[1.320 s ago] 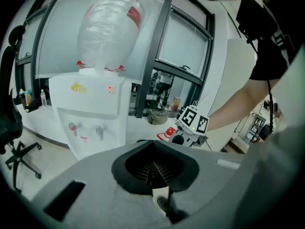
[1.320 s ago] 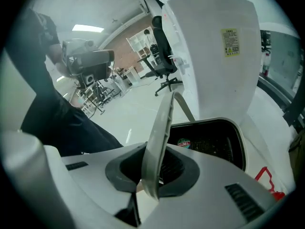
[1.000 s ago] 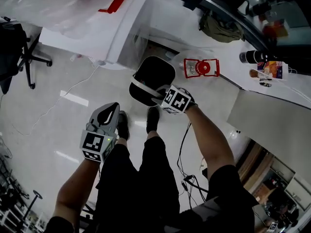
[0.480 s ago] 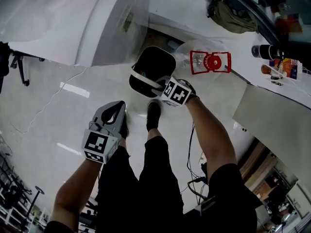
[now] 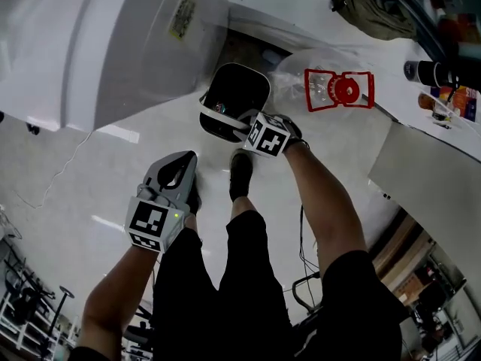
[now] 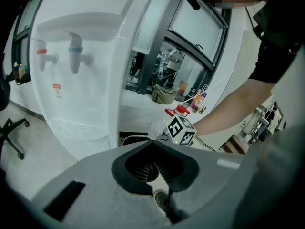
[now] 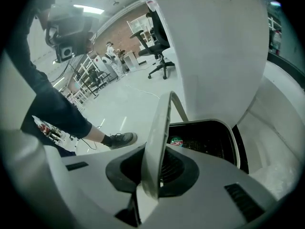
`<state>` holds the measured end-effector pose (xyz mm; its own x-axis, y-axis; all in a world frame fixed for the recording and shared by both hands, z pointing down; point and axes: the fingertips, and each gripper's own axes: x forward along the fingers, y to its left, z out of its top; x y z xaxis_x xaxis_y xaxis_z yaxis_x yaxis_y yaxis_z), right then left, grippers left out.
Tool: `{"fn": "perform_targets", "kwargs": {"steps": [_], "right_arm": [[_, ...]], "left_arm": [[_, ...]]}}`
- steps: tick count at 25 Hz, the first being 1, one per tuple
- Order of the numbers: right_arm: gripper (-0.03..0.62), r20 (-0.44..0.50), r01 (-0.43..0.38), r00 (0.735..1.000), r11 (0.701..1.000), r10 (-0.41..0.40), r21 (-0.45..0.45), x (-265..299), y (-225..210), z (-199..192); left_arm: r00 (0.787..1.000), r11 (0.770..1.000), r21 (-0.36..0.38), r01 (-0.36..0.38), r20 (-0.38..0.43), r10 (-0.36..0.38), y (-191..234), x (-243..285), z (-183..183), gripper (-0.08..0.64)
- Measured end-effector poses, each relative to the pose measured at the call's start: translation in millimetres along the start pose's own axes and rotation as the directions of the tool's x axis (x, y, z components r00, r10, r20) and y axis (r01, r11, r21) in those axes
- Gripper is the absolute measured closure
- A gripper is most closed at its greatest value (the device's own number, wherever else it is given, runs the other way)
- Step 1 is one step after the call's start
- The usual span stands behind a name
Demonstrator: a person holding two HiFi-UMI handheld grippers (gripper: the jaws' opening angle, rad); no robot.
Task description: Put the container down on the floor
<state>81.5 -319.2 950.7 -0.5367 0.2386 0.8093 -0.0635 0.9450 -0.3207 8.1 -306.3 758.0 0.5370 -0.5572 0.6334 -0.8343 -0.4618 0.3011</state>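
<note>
Holds the container (image 5: 234,96) by its white handle (image 7: 158,142) in the right tool (image 5: 244,130), jaws pressed onto the flat strip from both sides. Has it low, out in front of the feet, right beside the base of the white water dispenser (image 5: 105,43); cannot tell whether its bottom touches the floor (image 5: 68,171). Shows a black inside under a white rim, with a small red-and-green item (image 7: 176,141) lying within. Has the handle swung up, standing nearly upright over the opening in the right gripper view.

Hangs the left tool (image 5: 179,168) at lower left in the head view, apart from the container, above the pale floor, with a dark shoe (image 5: 240,173) a little to its right. Has its jaws together, ribbed pads meeting, nothing between them. Looks along them toward the dispenser's two taps (image 6: 76,56) and the right tool's marker cube (image 6: 181,130).

Reaches the right arm forward, bare forearm (image 5: 316,194) above black trousers. Beyond the container: a clear bag with red print (image 5: 338,89) on a white surface (image 5: 398,81), and an olive bag (image 5: 372,10) farther along. In the right gripper view, far off: an office chair (image 7: 159,56) on the shiny floor.
</note>
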Motion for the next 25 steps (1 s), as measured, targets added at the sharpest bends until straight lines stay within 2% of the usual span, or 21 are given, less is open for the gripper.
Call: {"fn": "perform_targets", "kwargs": {"steps": [3,9,16,19,22,24,25], "right_arm": [[0.548,-0.003,0.004,1.0,1.0,-0.004,-0.006,16,-4,-8],[0.549,0.063,0.006,0.998,0.998,-0.01,0.063,23,-25,-8],[0.548,0.055,-0.004,0.999,0.999,0.002,0.043,23,-20,-16],[0.548,0.046,0.019,0.999,0.999,-0.02,0.029,24,-20,-19],[0.548,0.062,0.06,0.996,0.997,-0.063,0.053,21,-24,-21],[0.535,0.084,0.077,0.993,0.994,-0.083,0.076,18,-26,-17],[0.489,0.089,0.081,0.992,0.993,-0.089,0.083,16,-27,-14]], "left_arm": [[1.0,1.0,-0.003,0.006,-0.015,-0.006,6,6,-10,0.549],[0.999,1.0,-0.016,0.009,-0.046,-0.01,16,23,-32,0.55],[0.998,0.999,-0.03,0.035,-0.045,-0.037,0,31,-33,0.549],[0.998,0.999,-0.024,0.046,-0.04,-0.047,-6,33,-31,0.549],[0.998,0.999,-0.027,0.046,-0.031,-0.047,-10,32,-30,0.549],[0.999,0.999,-0.029,0.04,-0.023,-0.04,-10,32,-28,0.549],[0.999,0.999,-0.03,0.036,-0.018,-0.036,-10,32,-27,0.55]]}}
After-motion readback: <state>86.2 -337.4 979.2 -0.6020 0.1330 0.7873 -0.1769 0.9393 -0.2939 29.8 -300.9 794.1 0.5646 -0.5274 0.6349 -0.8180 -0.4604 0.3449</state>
